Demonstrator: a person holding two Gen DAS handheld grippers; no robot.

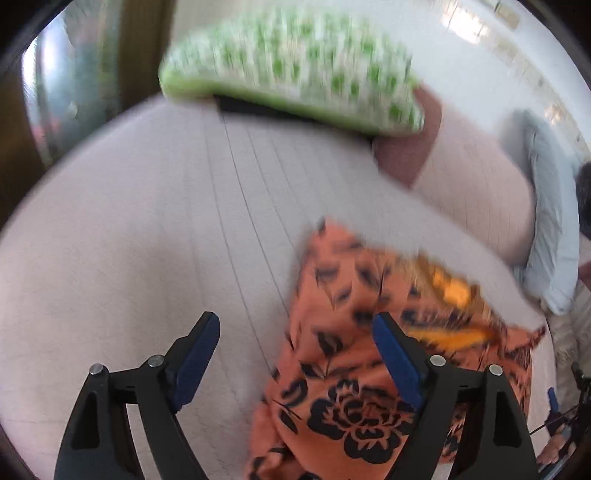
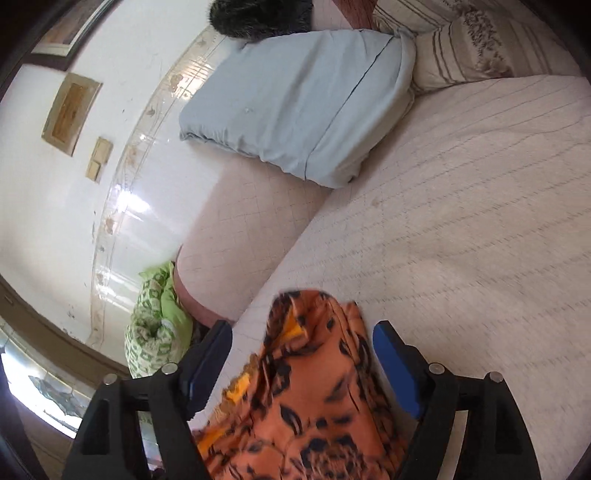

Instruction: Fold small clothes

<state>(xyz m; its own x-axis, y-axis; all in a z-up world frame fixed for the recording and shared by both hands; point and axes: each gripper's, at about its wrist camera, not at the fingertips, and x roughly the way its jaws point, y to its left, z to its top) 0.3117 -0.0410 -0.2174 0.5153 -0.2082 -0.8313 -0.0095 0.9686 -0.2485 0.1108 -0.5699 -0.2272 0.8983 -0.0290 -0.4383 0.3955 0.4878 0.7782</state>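
Observation:
An orange garment (image 1: 351,402) with a black flower print and a yellow lining lies crumpled on the pale quilted bed cover (image 1: 147,240). My left gripper (image 1: 295,332) hovers over the garment's left edge with its jaws wide apart. Its right finger is above the cloth and its left finger above bare cover. In the right wrist view the same garment (image 2: 295,398) lies in a heap between the spread fingers of my right gripper (image 2: 303,332), and neither blue pad presses on it. The bed cover (image 2: 461,240) stretches away beyond it.
A green-and-white patterned pillow (image 1: 295,70) lies at the bed's far end, by the white wall; it shows too as the green pillow (image 2: 151,332). A light blue pillow (image 2: 295,99) and a striped pillow (image 2: 480,48) lie at the other end, with a dark fuzzy shape (image 2: 258,14) behind.

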